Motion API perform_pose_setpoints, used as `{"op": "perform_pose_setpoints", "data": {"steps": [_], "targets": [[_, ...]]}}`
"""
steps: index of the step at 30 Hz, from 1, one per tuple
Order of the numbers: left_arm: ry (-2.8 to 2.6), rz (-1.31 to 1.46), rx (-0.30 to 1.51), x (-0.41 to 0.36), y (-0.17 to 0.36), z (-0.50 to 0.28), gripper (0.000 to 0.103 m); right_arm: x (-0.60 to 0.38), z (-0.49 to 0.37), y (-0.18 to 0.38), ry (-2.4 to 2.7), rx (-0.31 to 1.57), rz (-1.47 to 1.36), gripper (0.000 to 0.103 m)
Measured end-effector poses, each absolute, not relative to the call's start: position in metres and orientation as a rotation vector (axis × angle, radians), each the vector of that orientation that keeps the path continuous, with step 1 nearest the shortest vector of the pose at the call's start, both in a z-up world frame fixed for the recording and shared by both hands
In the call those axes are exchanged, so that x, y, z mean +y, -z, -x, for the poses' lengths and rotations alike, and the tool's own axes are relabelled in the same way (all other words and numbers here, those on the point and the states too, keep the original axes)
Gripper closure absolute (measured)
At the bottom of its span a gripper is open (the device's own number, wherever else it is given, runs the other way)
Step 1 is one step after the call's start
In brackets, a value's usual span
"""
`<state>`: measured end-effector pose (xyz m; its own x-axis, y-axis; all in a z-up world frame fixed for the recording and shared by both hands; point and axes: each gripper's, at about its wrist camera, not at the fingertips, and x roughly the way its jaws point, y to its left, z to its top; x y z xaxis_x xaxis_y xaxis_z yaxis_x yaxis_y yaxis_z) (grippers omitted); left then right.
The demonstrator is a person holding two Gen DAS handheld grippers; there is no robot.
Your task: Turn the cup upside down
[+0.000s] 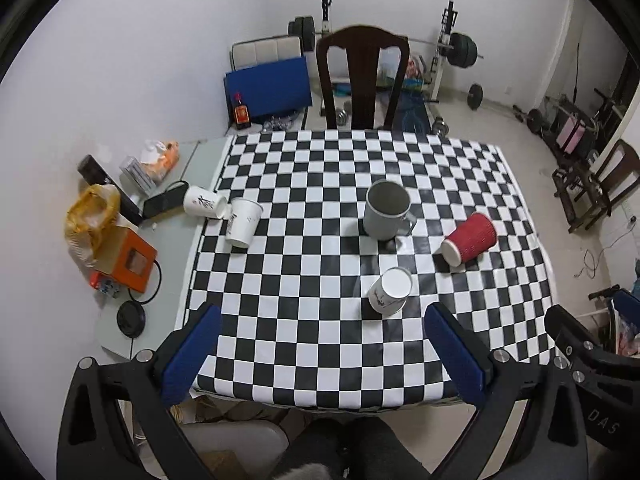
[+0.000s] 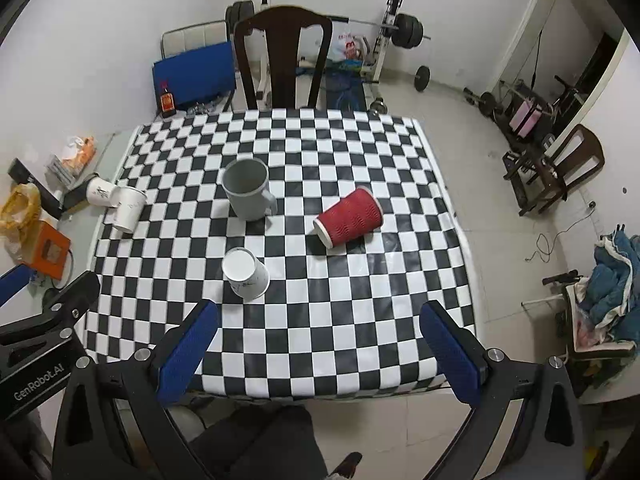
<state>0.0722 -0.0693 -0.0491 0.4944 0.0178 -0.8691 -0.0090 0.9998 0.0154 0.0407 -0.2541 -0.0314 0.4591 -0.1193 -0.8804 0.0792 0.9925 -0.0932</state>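
Observation:
A red ribbed paper cup [image 1: 470, 239] [image 2: 349, 216] lies on its side on the checkered table, right of centre. A grey mug [image 1: 386, 210] [image 2: 247, 189] stands upright with its mouth up near the middle. A white paper cup [image 1: 390, 290] [image 2: 245, 273] stands upside down in front of the mug. Two more white cups lie at the table's left edge: one [image 1: 241, 222] [image 2: 129, 208] leaning, the other [image 1: 203, 202] [image 2: 101, 191] on its side. My left gripper [image 1: 324, 354] and right gripper [image 2: 318, 352] are both open and empty, above the table's near edge.
A dark wooden chair [image 1: 362, 76] [image 2: 283, 60] stands at the far side of the table [image 1: 304, 320] [image 2: 360, 320]. A side surface on the left holds an orange box [image 1: 128, 262], a yellow bag [image 1: 90, 216] and cables. Gym weights [image 1: 460, 48] are behind.

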Motion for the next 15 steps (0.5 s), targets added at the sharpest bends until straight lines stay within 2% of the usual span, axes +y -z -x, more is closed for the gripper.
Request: {"op": "perform_pose_setpoints", "data": {"steps": [9, 15], "targets": [[-0.002, 0.028, 1.069, -0.064, 0.02, -0.05, 0.0, -0.256, -0.012, -0.022, 0.119, 1.076, 0.005, 0.001], [-0.011, 0.034, 1.079, -0.063, 0.01, -0.043, 0.0, -0.256, -0.003, -0.035, 0.13, 1.061, 0.02, 0.001]]}}
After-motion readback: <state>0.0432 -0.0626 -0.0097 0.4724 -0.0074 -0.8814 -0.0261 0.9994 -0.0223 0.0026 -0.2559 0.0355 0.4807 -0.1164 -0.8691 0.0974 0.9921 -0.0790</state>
